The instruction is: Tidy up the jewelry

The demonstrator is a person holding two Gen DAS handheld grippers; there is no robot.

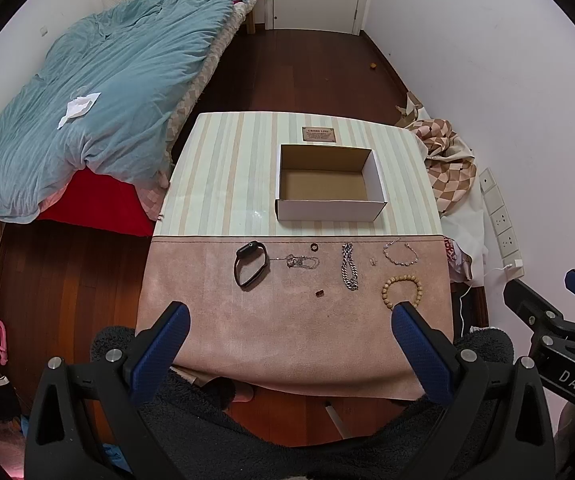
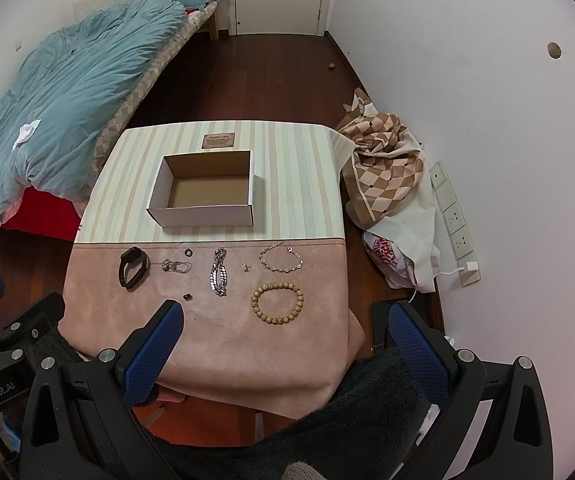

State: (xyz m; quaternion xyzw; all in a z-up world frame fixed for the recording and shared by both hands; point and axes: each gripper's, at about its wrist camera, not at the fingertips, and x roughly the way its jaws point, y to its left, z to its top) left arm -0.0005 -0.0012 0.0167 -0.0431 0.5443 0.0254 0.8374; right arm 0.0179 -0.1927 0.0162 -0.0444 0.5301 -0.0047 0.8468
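Jewelry lies in a loose row on a pink suede mat [image 1: 287, 332] [image 2: 223, 340]: a black wristband [image 1: 250, 264] [image 2: 132, 267], a thin silver chain [image 1: 301, 262] [image 2: 176, 267], a thick silver chain [image 1: 349, 266] [image 2: 219, 272], a delicate bracelet [image 1: 400, 255] [image 2: 281, 262], a wooden bead bracelet [image 1: 402, 287] [image 2: 277, 303], two small rings and a tiny earring. An open white cardboard box [image 1: 329, 210] [image 2: 201, 216] stands empty behind them. My left gripper [image 1: 291, 320] and right gripper [image 2: 285, 320] are open and empty, held above the mat's near edge.
The table has a striped cloth [image 1: 227, 168] with a small plaque [image 1: 319, 135]. A bed with a teal duvet [image 1: 107, 92] stands at the left. Checkered fabric and bags [image 2: 387, 168] lie at the right by wall sockets [image 2: 455, 220]. Dark wood floor surrounds the table.
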